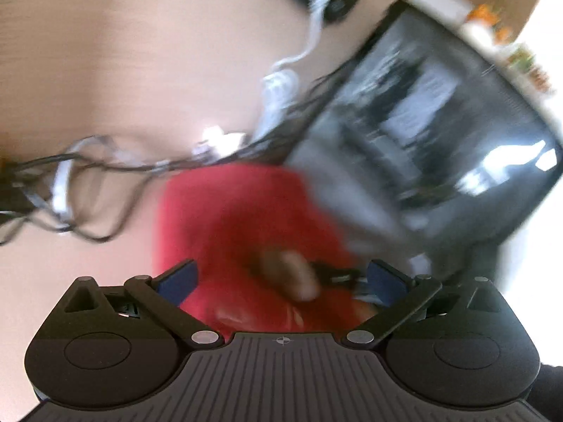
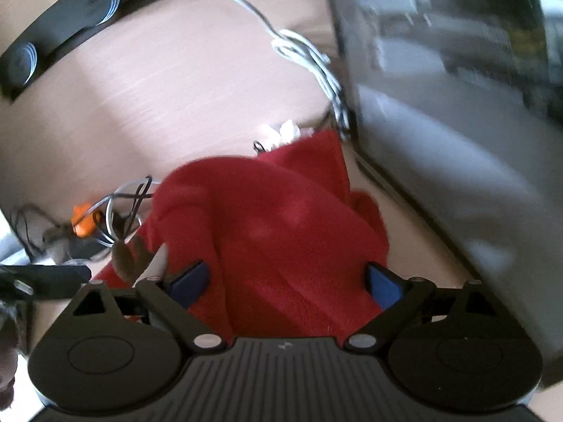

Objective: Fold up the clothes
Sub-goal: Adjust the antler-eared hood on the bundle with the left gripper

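Ahead of each gripper, on the pale table (image 2: 147, 98), lies one red garment (image 2: 267, 232), bunched, reaching in between both pairs of blue pads. Left of the right gripper (image 2: 285, 281) sits a tangle of cables (image 2: 119, 211) with one orange piece (image 2: 83, 223); to its right stands one dark monitor (image 2: 457, 105). The left gripper (image 1: 281, 281) and the right both stand spread wide, pads clear of the cloth.

No text, number or brand can be read in either view. The only sign is a small round crosshair mark on the ribbed body of the left gripper (image 1: 281, 277); a tiny pale mark on the right gripper (image 2: 286, 281) is too blurred to read.
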The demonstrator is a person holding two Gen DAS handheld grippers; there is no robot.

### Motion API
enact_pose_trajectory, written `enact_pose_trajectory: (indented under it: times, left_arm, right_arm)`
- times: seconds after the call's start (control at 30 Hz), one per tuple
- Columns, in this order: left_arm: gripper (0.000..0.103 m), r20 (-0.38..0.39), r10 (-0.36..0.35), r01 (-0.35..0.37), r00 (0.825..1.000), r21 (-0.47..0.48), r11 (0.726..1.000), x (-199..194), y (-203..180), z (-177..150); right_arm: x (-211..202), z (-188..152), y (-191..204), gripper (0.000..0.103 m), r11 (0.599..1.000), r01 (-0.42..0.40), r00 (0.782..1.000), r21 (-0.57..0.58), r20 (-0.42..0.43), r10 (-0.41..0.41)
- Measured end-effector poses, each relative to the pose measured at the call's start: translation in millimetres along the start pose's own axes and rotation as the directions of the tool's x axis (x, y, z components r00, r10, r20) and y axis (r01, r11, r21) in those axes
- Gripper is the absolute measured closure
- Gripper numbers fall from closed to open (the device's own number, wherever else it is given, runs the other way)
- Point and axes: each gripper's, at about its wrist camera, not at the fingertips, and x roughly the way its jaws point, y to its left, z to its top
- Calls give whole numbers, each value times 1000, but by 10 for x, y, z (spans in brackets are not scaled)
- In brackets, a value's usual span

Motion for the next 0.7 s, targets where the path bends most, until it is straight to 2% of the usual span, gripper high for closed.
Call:
enact_pose_trajectory:
  times: [0.1,0.17,0.23,0.33,0.37,0.43,0.53,0.7]
  left_arm:
    - [0,-49,115,-113,992,35,993,101,81,-123]
    - [0,-74,188,-183,979,62,981,173,134,-194]
    - [0,-87,211,-206,974,68,976,218,189,-211]
    - [0,-91,231,-225,969,70,972,291,203,-188]
    - [0,-91,243,-237,966,78,968,315,196,-191]
    - [0,-95,263,-256,960,82,963,336,212,-212]
    - [0,-94,270,-264,958,71,962,293,242,-224]
    - [0,-89,277,-272,957,69,960,231,235,-228]
  right_arm:
    - [-132,160,190,7,990,12,995,-138,97,1]
    - [-77,282,303,7,981,6,993,-196,115,17]
    - [94,390,366,7,976,-7,996,-217,81,25]
    - [624,417,441,7,959,81,993,-271,-57,-100]
    - [760,415,429,0,958,93,989,-271,-87,-121]
    - [888,412,338,1,970,78,988,-230,-112,-106]
    - [833,439,168,1,989,16,993,-145,-115,-33]
    - [249,307,-15,0,997,7,1000,-81,2,-7]
